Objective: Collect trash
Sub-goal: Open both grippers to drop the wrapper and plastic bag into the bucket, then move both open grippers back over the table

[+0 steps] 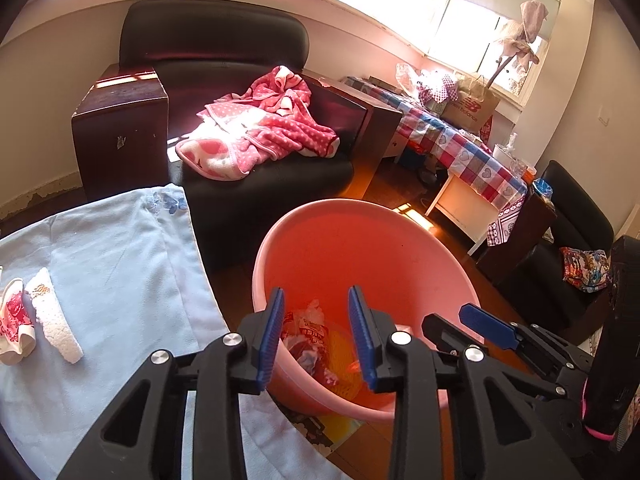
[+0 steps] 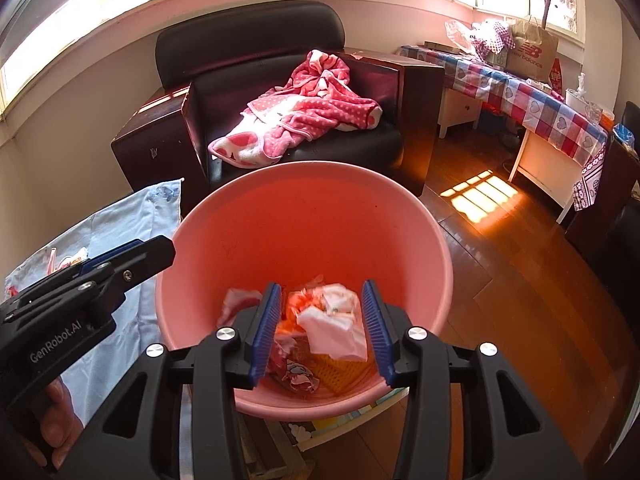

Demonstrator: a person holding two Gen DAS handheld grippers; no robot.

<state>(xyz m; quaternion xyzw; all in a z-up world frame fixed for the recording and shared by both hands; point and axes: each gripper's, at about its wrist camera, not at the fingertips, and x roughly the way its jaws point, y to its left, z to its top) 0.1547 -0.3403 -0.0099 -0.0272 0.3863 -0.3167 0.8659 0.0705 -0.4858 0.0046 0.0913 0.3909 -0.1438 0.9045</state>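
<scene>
A pink bucket (image 1: 360, 256) stands on the wooden floor and holds crumpled wrappers and tissue (image 2: 336, 320). My left gripper (image 1: 318, 340) is open and empty over the bucket's near rim. My right gripper (image 2: 322, 328) is open over the bucket, with a white and red crumpled piece loose between its fingers, above the pile. The bucket also fills the middle of the right wrist view (image 2: 304, 220). On a light blue cloth (image 1: 112, 264) at the left lie a white foam strip (image 1: 52, 316) and a red-and-white wrapper (image 1: 14, 320).
A black armchair (image 1: 224, 80) with a pink spotted blanket (image 1: 260, 124) stands behind the bucket. A table with a checked cloth (image 1: 456, 140) and bags runs along the right wall. A second dark seat (image 1: 576, 240) holds a colourful packet.
</scene>
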